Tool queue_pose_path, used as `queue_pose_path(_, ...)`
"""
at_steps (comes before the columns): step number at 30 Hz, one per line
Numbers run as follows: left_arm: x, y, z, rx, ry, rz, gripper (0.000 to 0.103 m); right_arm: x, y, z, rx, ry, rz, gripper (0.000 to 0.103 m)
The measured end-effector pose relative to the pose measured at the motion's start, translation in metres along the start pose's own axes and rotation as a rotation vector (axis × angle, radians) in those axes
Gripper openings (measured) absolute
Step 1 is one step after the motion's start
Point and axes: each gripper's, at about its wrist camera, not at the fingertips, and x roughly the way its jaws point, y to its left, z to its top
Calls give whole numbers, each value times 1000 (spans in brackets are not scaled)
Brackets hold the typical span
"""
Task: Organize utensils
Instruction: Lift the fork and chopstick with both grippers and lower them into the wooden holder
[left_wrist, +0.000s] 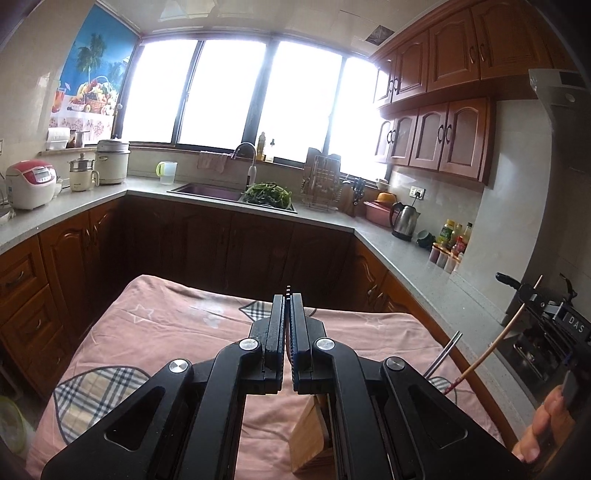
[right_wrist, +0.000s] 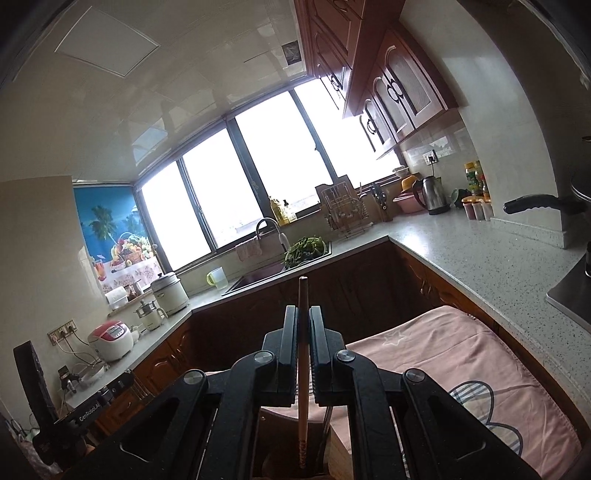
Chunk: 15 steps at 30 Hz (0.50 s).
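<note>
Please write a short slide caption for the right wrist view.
Right gripper clamps a wooden chopstick upright above the pink cloth in a kitchen.

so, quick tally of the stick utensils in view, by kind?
Wooden chopstick: 1, in the right gripper
Striped-tip stick: 1, in the left gripper, mostly hidden by the jaws
Metal chopsticks: 2, apparently a pair side by side
Total: 4

Table w/ pink cloth (left_wrist: 177, 317); wooden utensil block (left_wrist: 310, 435) stands on it.
</note>
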Motion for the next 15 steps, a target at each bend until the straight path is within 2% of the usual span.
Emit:
queue_pose_path(9,39,-5,-34,30,62,30,2,36,-19,-43,28,68,-34,5)
queue_pose_path(15,54,-16,-47,66,97,4,2,53,-18,-62,23,118,-27,5)
